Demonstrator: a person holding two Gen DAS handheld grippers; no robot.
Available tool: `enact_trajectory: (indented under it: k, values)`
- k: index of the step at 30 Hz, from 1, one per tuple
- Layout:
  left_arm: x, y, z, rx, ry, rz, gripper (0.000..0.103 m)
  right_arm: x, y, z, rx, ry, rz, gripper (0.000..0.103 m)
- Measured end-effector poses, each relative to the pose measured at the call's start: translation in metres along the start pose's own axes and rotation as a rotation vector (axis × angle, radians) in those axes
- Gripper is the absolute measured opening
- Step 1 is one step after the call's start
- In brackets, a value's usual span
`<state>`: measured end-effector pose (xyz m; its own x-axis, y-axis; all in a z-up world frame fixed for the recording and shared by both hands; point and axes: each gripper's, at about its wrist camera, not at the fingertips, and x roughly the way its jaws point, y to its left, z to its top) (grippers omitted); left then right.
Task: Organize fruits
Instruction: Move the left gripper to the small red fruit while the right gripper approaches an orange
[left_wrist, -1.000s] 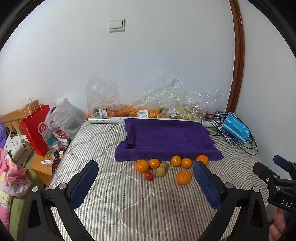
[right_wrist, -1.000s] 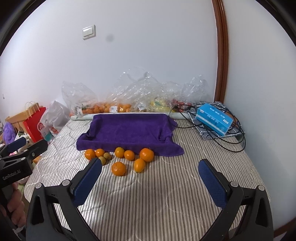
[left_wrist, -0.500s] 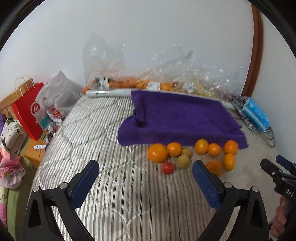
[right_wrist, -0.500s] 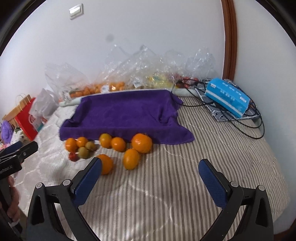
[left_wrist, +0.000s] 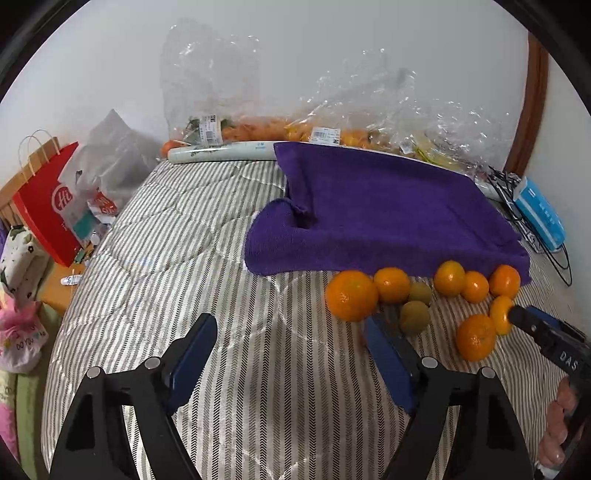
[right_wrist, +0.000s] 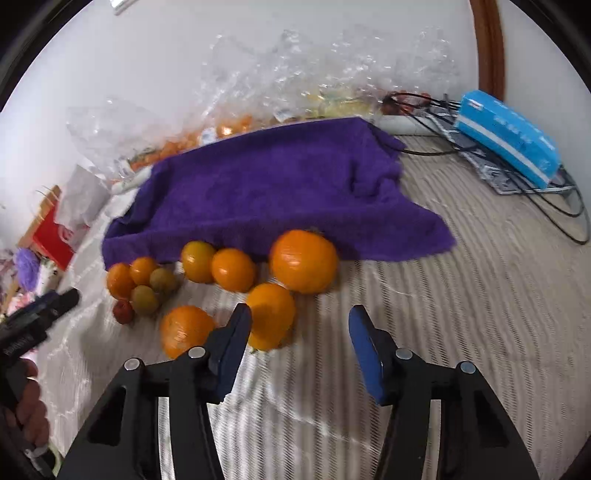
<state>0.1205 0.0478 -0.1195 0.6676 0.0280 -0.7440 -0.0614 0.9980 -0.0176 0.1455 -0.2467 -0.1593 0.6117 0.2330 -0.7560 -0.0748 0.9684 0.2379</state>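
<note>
1. The fruits lie on the striped mattress, touching the purple towel.
2. The left gripper, jaws just narrowing on nothing, hovers left of them.
3. The right gripper, jaws likewise narrowing and empty, sits just right of the nearest orange.

A towel lies on a mattress. A cluster of fruits sits on the mattress along the towel's 6 o'clock edge. Behind the towel, at 12 o'clock, plastic bags rest against the wall. At the towel's 3 o'clock lie a box and cables. At 9 o'clock, beside the mattress, stands a paper bag.
</note>
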Motion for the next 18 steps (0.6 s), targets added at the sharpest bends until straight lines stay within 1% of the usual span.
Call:
enact_trajectory:
  k: [4, 7, 9, 11, 12, 14, 16, 17, 18]
  values:
    - [0.003, 0.000, 0.001, -0.030, -0.002, -0.030, 0.080, 0.007, 0.005, 0.002, -0.014, 0.019, 0.041, 0.054]
    - [0.006, -0.001, 0.002, -0.048, 0.006, -0.034, 0.080, 0.014, 0.010, 0.003, -0.044, 0.029, 0.029, 0.054]
    - [0.010, -0.003, 0.001, -0.047, 0.016, -0.019, 0.080, 0.020, 0.010, 0.005, -0.057, 0.037, 0.017, 0.054]
    - [0.012, -0.005, 0.000, -0.045, 0.024, -0.013, 0.080, 0.027, 0.009, 0.006, -0.056, 0.058, 0.026, 0.052]
    - [0.013, -0.005, 0.000, -0.049, 0.028, -0.013, 0.080, 0.027, 0.009, 0.006, -0.065, 0.042, 0.019, 0.051]
    - [0.014, -0.004, -0.001, -0.062, 0.039, -0.019, 0.080, 0.030, 0.011, 0.006, -0.091, 0.047, 0.012, 0.042]
    - [0.015, -0.003, -0.002, -0.079, 0.050, -0.047, 0.076, 0.030, 0.014, 0.005, -0.120, 0.048, 0.005, 0.033]
    - [0.016, -0.003, -0.003, -0.088, 0.057, -0.055, 0.075, 0.029, 0.016, 0.005, -0.139, 0.061, 0.015, 0.033]
    - [0.016, -0.003, -0.003, -0.094, 0.062, -0.058, 0.071, 0.027, 0.016, 0.004, -0.154, 0.066, 0.024, 0.033]
